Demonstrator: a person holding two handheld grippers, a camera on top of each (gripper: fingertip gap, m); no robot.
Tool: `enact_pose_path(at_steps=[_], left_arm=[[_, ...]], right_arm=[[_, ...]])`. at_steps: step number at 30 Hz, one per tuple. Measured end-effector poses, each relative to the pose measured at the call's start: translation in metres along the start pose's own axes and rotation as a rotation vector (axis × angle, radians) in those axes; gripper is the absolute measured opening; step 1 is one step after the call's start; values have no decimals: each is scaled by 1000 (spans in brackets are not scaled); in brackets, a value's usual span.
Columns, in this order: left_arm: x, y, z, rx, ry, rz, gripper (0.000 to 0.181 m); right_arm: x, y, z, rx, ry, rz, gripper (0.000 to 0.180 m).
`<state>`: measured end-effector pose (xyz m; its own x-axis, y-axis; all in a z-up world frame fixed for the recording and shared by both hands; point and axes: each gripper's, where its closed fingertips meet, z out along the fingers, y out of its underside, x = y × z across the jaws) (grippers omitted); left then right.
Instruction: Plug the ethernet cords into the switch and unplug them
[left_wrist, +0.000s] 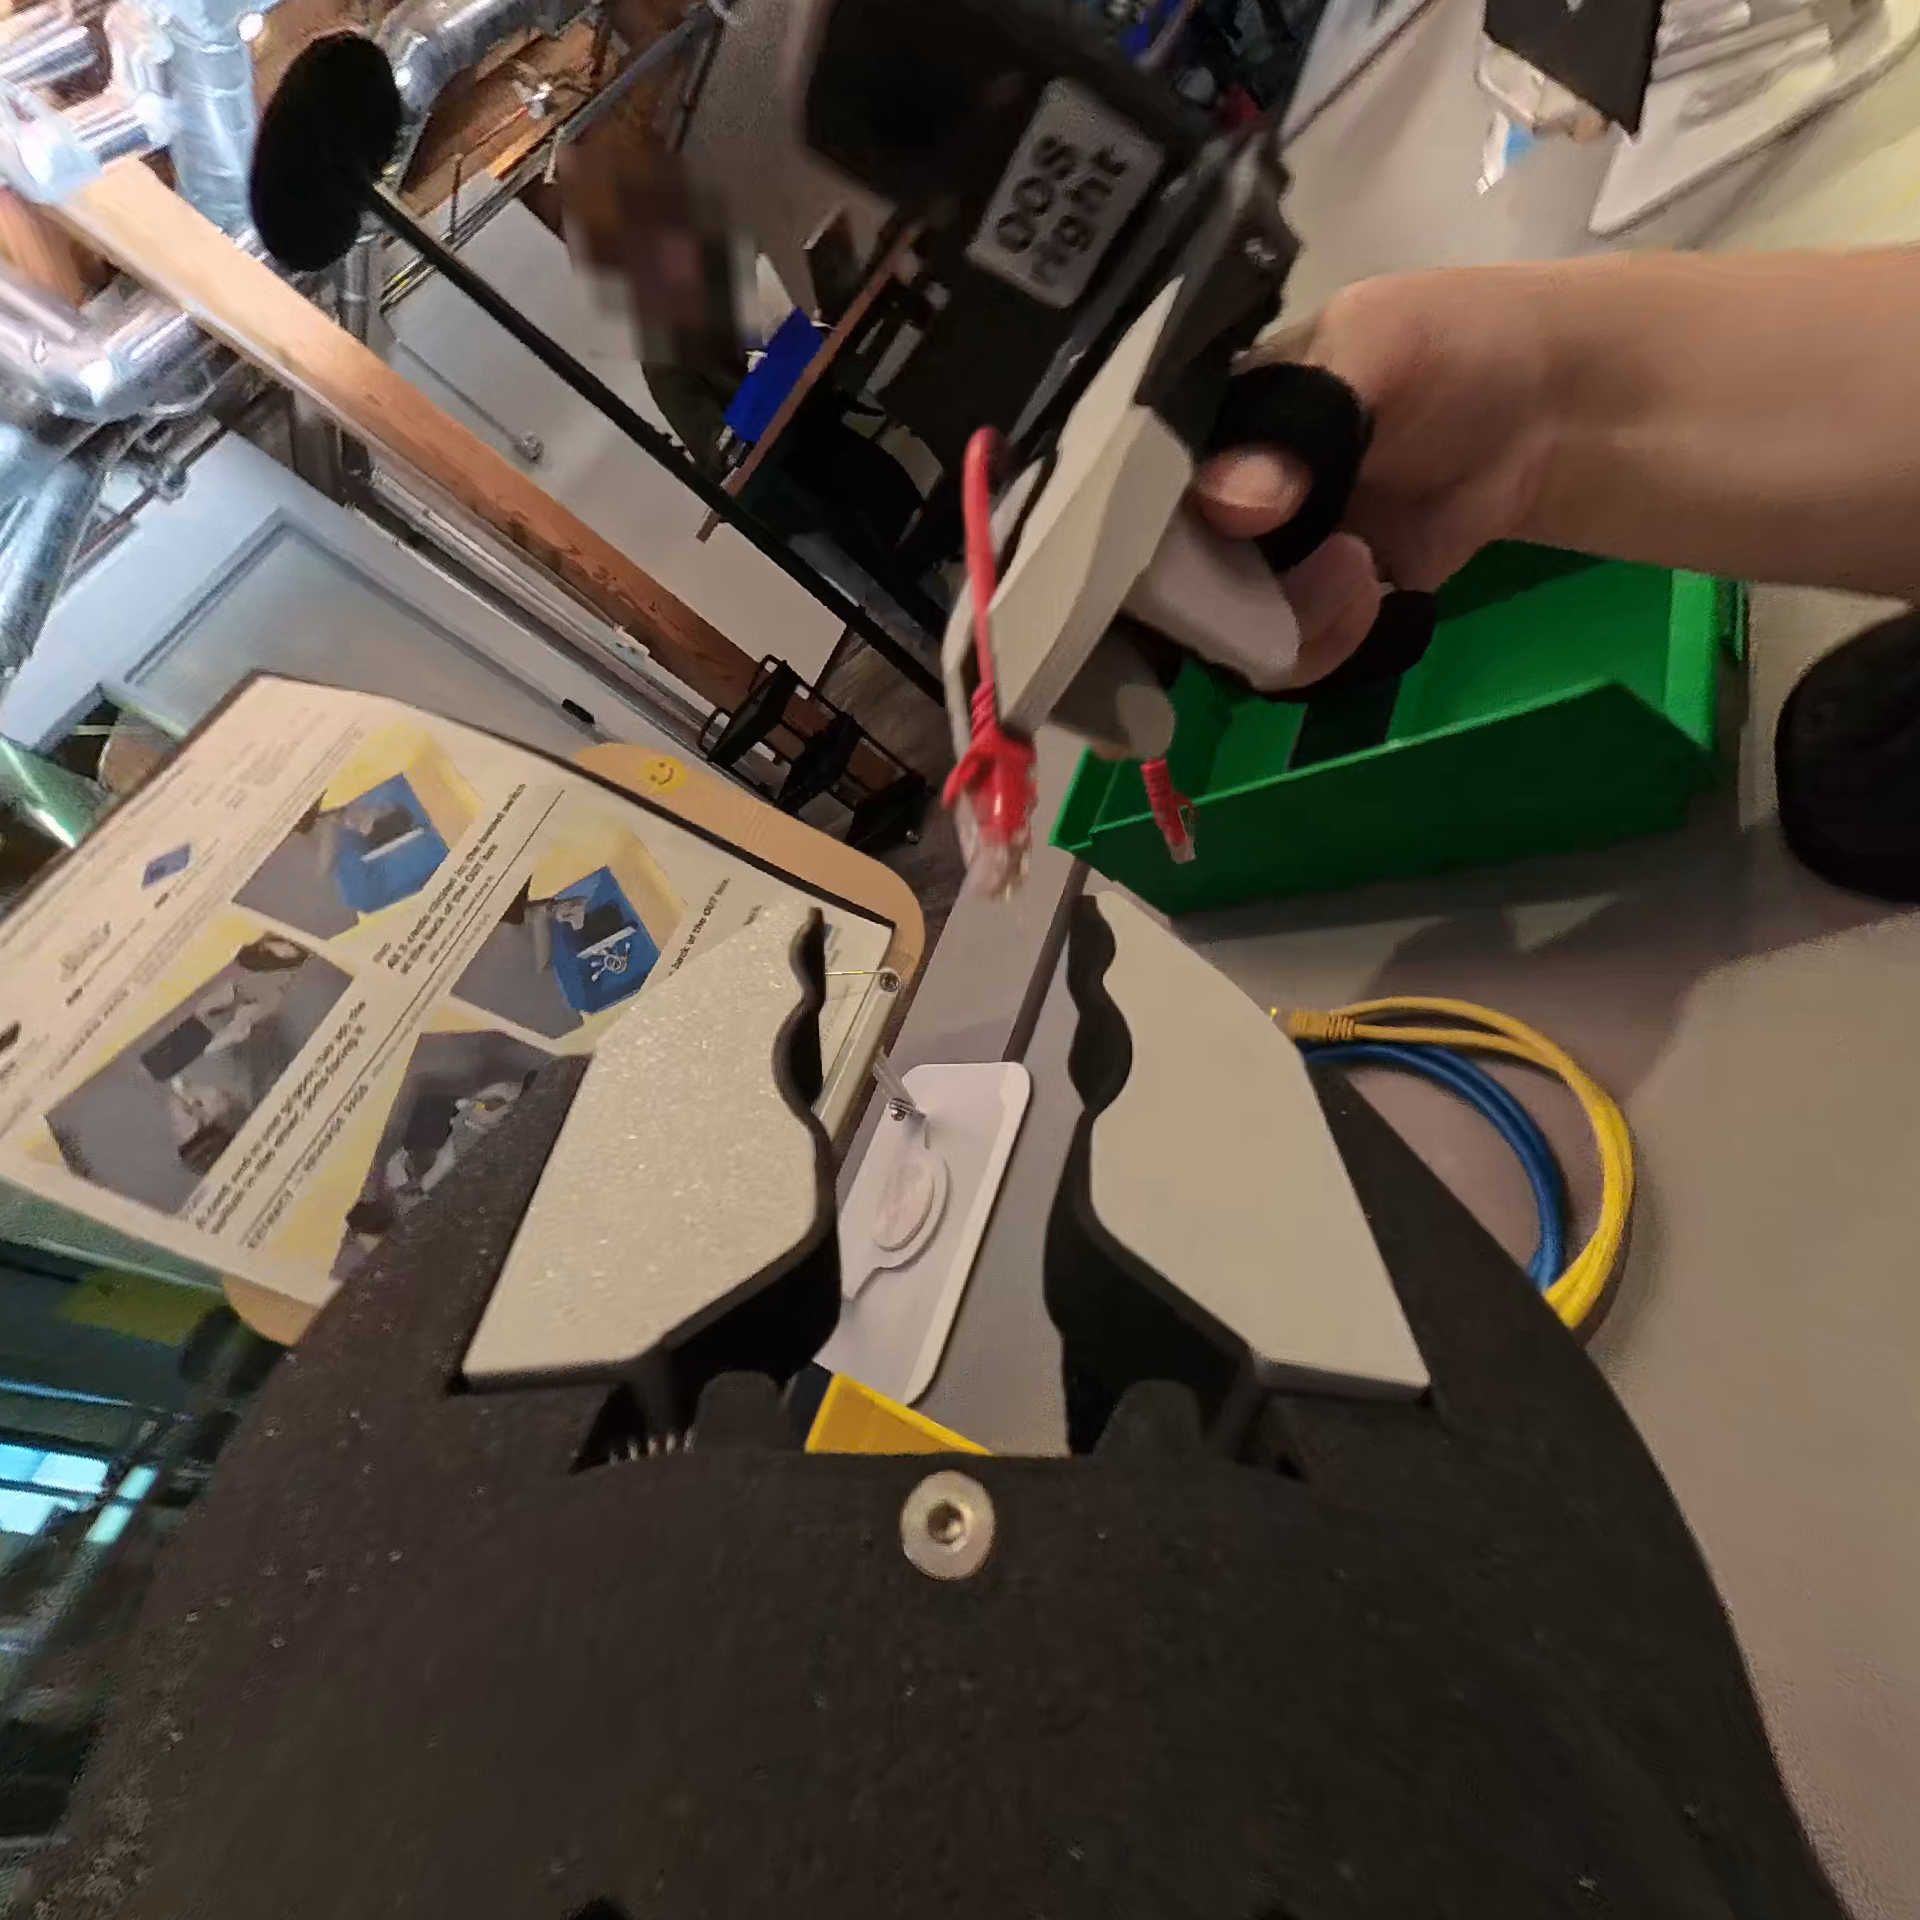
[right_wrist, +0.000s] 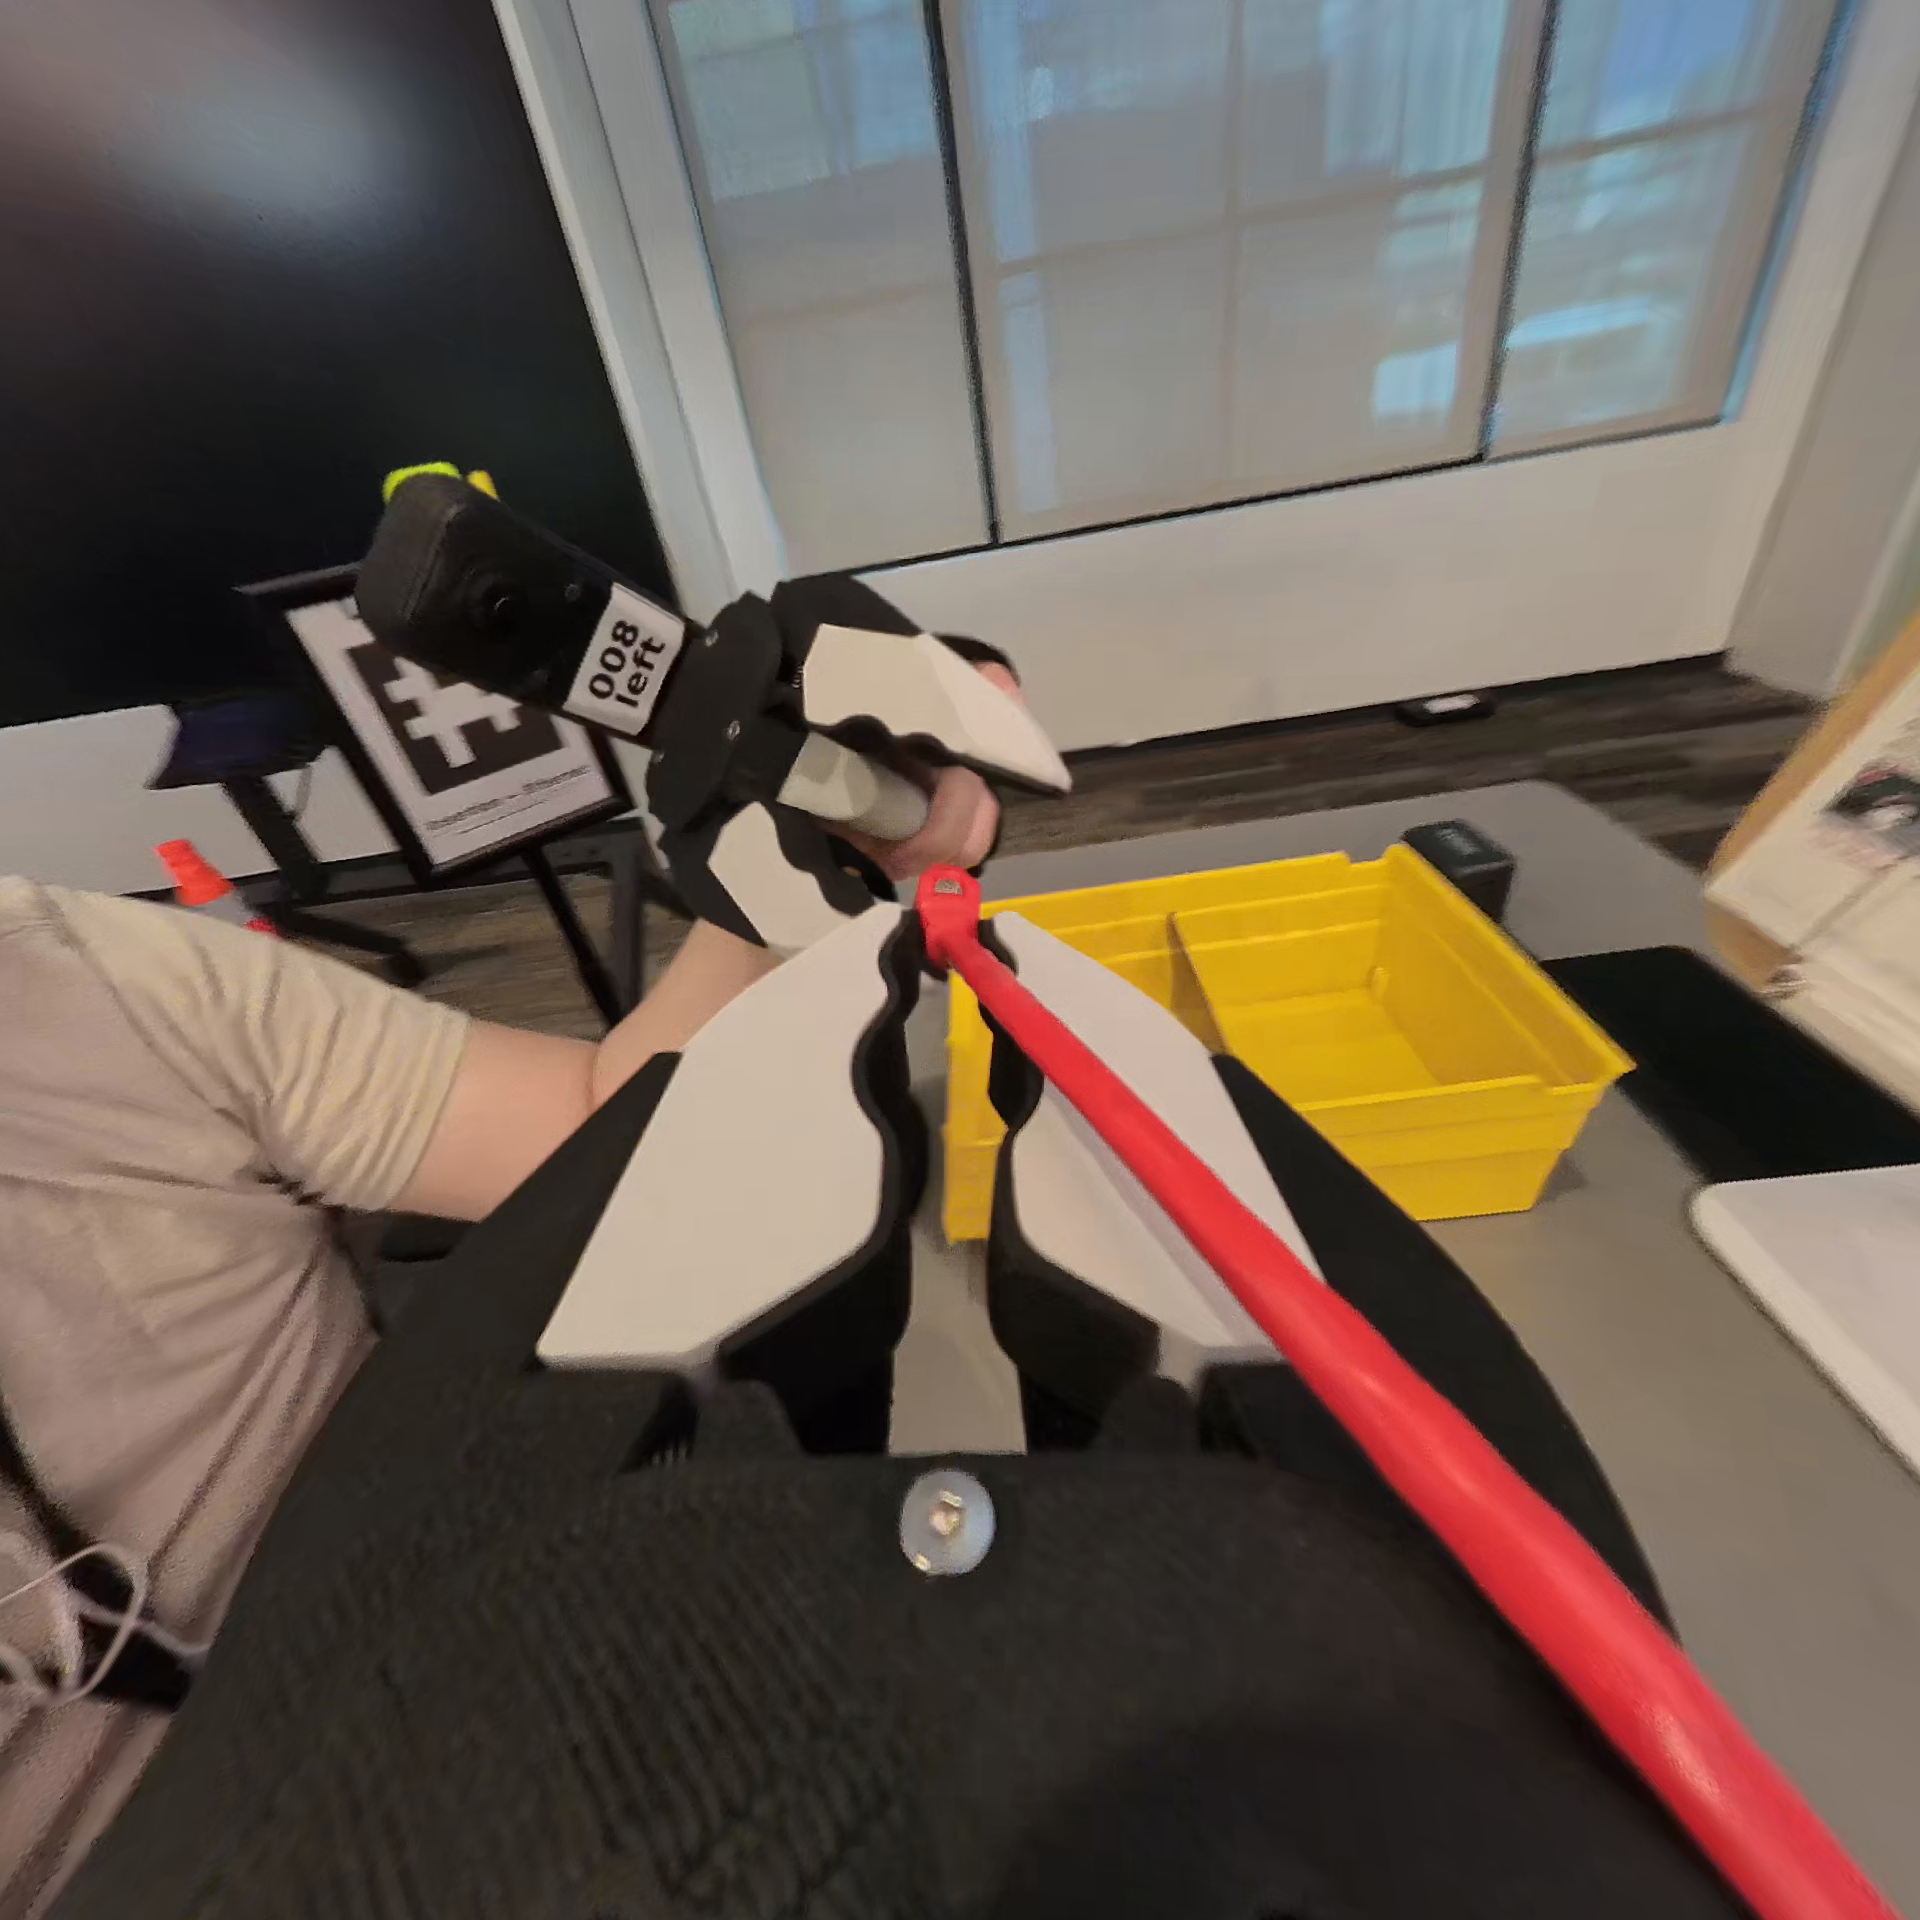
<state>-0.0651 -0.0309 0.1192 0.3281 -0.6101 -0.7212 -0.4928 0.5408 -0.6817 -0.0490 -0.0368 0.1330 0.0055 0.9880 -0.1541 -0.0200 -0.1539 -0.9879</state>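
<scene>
The red ethernet cord (right_wrist: 1299, 1340) runs closest to my right camera, thick and glossy from five o'clock up over the right finger to my right gripper (right_wrist: 948, 940), whose fingertips are clenched on the cord's plug boot at twelve o'clock. The plug's end faces away, toward the yellow bin (right_wrist: 1455, 1164) on the desk (right_wrist: 1714, 1455).

From my left camera, that same cord hangs as a short loop, its clear-tipped plug (left_wrist: 992, 831) drooping below the closed fingers at one o'clock, blurred, with the second plug (left_wrist: 1172, 810) dangling beside it, in front of the green bin (left_wrist: 1403, 790). My right hand (left_wrist: 1455, 457) wraps the handle, forearm entering from three o'clock.

My left gripper (left_wrist: 940, 940) is released, fingers well apart and grasping nothing, tilted over the desk edge, with a white tag (left_wrist: 966, 1164) visible between them. A yellow cord (left_wrist: 1579, 1101) and a blue cord (left_wrist: 1507, 1132) lie coiled together on the desk at three o'clock. An instruction sheet (left_wrist: 364, 935) on a board sits at ten o'clock. I cannot see the switch.
</scene>
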Motion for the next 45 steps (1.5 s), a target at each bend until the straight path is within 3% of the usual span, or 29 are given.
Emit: enact_pose_path(at_steps=[4, 7, 10, 12, 15, 19, 22, 27, 39, 45], left_arm=[[-4, 3, -11, -38, 31, -189, 45], [29, 33, -4, -257, 173, -278, 51], [57, 69, 14, -496, 215, -183, 47], [81, 79, 31, -530, 297, -105, 37], [117, 103, 54, -568, 496, 49, 38], [133, 142, 77, -644, 702, 224, 44], [142, 171, 85, -740, 837, 247, 52], [148, 210, 98, -829, 933, 301, 63], [156, 223, 100, -903, 1059, 233, 58], [151, 217, 100, -906, 1021, 249, 58]], right_arm=[[-11, -27, -34, 39, 107, -151, 11], [-28, -42, -57, 45, 158, -250, 11], [-47, -55, -80, 73, 178, -311, 11], [-58, -61, -95, 86, 182, -339, 11], [-73, -67, -116, 117, 169, -366, 11], [-87, -70, -139, 148, 163, -380, 10], [-93, -70, -152, 158, 154, -382, 11], [-96, -68, -165, 164, 168, -387, 11], [-91, -69, -177, 187, 170, -378, 11], [-86, -62, -172, 134, 193, -387, 11]])
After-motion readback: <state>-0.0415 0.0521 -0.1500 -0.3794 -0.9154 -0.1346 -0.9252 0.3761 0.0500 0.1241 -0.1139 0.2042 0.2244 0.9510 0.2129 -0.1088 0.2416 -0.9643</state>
